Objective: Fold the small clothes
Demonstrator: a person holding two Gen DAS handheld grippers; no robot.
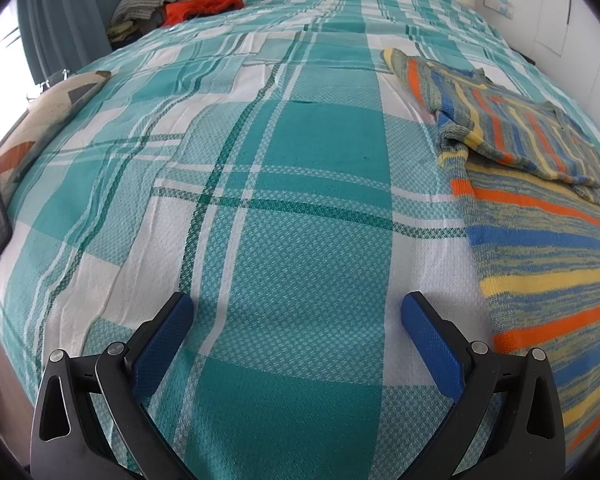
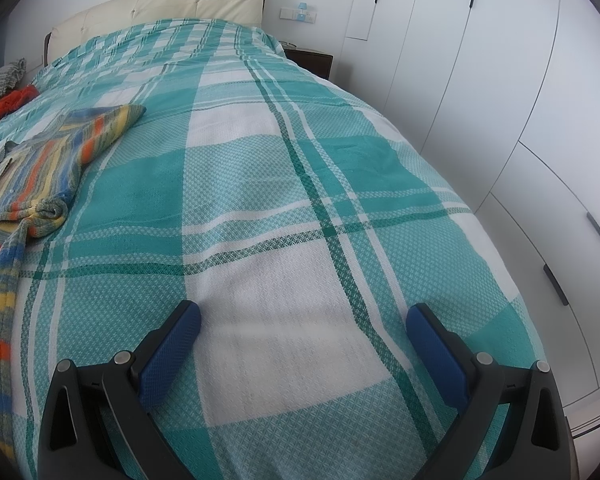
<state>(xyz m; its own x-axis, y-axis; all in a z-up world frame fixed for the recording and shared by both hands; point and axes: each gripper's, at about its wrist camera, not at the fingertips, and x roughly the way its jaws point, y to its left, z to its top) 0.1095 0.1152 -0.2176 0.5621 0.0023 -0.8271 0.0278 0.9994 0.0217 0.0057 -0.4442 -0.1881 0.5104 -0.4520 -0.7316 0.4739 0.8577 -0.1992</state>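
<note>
Teal-white plaid bedspread (image 1: pixel 300 200); orange-blue-yellow striped sweater (image 1: pixel 540 240).

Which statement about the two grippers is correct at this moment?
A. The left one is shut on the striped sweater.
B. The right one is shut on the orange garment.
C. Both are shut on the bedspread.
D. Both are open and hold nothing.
D: the left gripper and the right gripper both have their blue fingers spread wide over the plaid bedspread, and the striped sweater lies untouched beside them.

right tongs (image 2: pixel 303 320) gape above the plaid bedspread (image 2: pixel 284 208); striped sweater (image 2: pixel 40 168) lies left.
</note>
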